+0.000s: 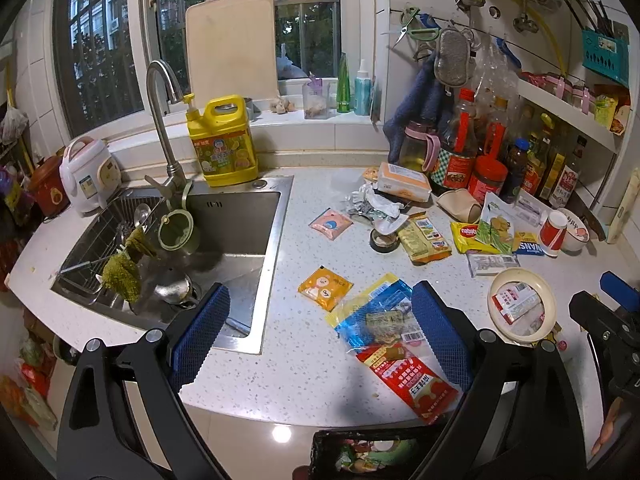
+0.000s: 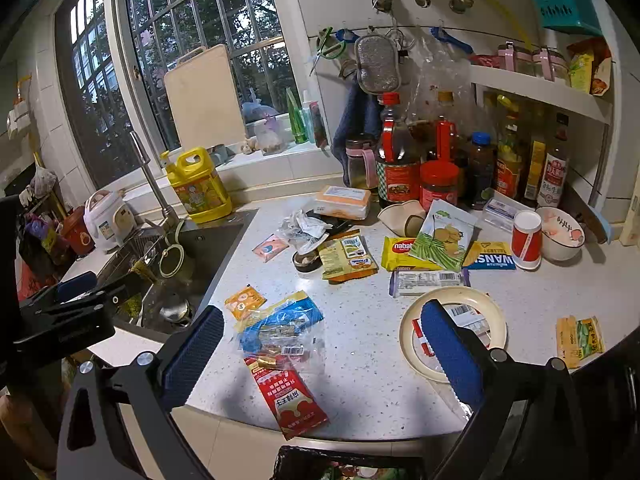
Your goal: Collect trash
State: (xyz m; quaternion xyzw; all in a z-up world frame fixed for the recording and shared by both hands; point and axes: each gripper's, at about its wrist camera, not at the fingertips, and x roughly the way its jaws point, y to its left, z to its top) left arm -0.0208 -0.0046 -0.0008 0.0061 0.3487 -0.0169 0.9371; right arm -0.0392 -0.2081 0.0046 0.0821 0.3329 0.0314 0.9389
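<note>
Two grippers, left gripper point(image 1: 320, 336) and right gripper point(image 2: 324, 348), we hold spread wide and empty above wrappers, the red wrapper point(image 2: 290, 400) at the counter point(image 2: 360, 360) edge above the bin point(image 2: 344, 466).

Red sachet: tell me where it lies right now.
The red sachet lies at the counter's front edge, partly under the blue wrapper, right of the sink and above the trash bin. In the right wrist view it sits between the open tongs.
</note>
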